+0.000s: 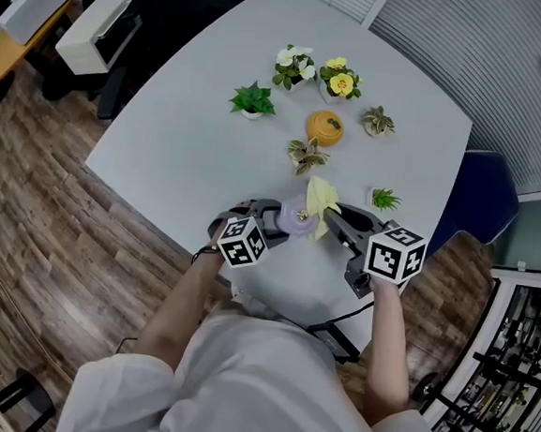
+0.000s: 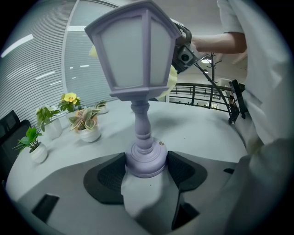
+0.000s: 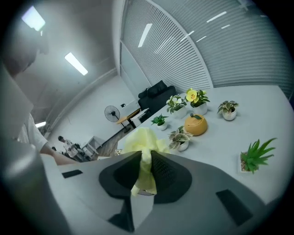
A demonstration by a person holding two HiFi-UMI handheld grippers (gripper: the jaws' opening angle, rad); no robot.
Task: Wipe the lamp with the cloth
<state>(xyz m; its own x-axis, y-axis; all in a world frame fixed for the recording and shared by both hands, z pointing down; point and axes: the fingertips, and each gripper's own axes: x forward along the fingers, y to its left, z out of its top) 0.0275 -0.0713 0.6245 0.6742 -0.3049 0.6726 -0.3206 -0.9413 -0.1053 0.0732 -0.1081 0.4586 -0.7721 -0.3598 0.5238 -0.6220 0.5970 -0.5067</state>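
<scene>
Grey table, rounded corners, on wood floor. Orange pot sat mid-table in the head view. Around it:
- white-flower plant at 11 o'clock
- yellow-flower plant at 12
- leafy green plant near 9
- small potted plant at 3
- variegated plant at 7, closest
- spiky green plant between 4 and 5

White printer stood off the table at 10 o'clock, blue chair at 3. Floor fan was in the background.

White table, potted plants, orange pot, lamp
</scene>
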